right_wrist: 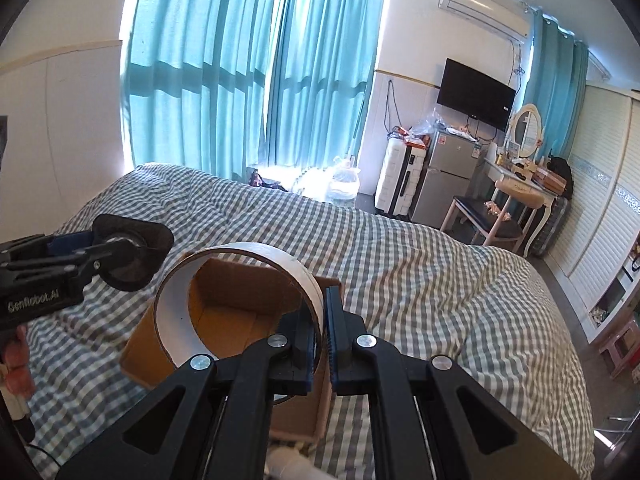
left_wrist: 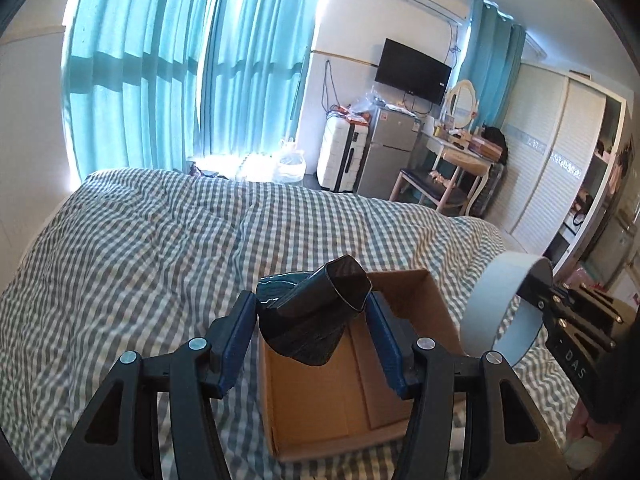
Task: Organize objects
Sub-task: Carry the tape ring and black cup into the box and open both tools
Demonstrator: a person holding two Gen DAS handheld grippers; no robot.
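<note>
I've got the left hand-held gripper (left_wrist: 312, 320) clamped on a black nozzle-shaped piece (left_wrist: 308, 312), right hand-held gripper (right_wrist: 325, 332) pinching the tape roll (right_wrist: 236, 304) wall; both above the cardboard box (left_wrist: 340, 392), lower centre, on the bed (left_wrist: 140, 248).

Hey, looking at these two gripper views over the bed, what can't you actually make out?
- Cardboard box floor: in the left wrist view the black funnel-shaped piece in the left gripper covers part of it; in the right wrist view the tape roll and right gripper do.
- Box near wall: cut off by the fingers in both views.
- Dressing table items: too small.
</note>
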